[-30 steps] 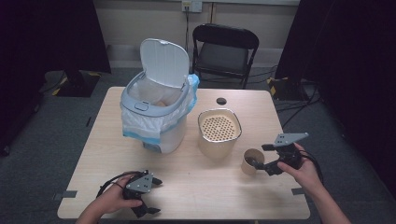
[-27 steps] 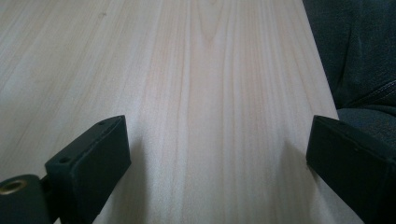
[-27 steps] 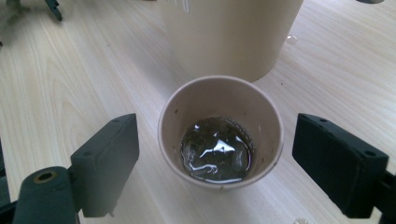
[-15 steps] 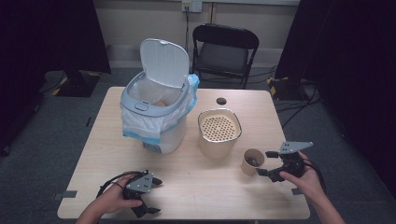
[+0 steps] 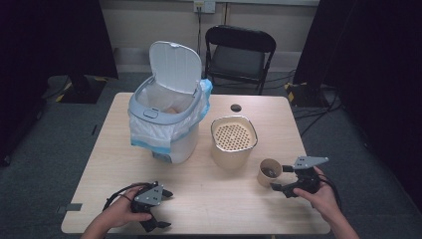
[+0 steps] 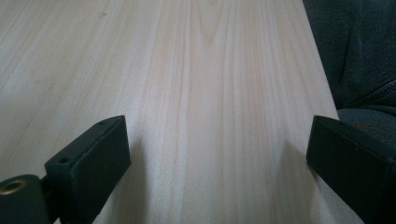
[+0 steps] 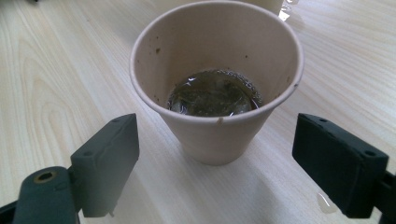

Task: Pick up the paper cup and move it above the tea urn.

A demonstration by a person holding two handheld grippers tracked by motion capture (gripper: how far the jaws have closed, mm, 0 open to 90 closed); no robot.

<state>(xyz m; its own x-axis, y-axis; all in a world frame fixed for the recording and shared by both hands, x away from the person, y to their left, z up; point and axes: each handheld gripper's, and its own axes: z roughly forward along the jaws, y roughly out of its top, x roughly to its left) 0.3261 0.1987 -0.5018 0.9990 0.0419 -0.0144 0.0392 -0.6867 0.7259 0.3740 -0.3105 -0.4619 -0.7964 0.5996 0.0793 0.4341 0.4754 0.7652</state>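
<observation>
Tabletop (image 5: 209, 191): your right tool (image 7: 215, 168) spread wide, flanking paper cup (image 7: 215, 79) of dregs, ungrasped. Left tool (image 6: 219, 154) wide, idle. Grasp, emptying remain.

Right hand-held gripper (image 5: 281, 178), seemingly open, faces paper cup (image 5: 269, 172).

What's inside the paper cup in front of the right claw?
The paper cup holds a shallow pool of dark liquid with soggy greenish-brown bits, and specks on its inner wall. The murky liquid hides the cup's bottom. The right claw is open around it.
</observation>
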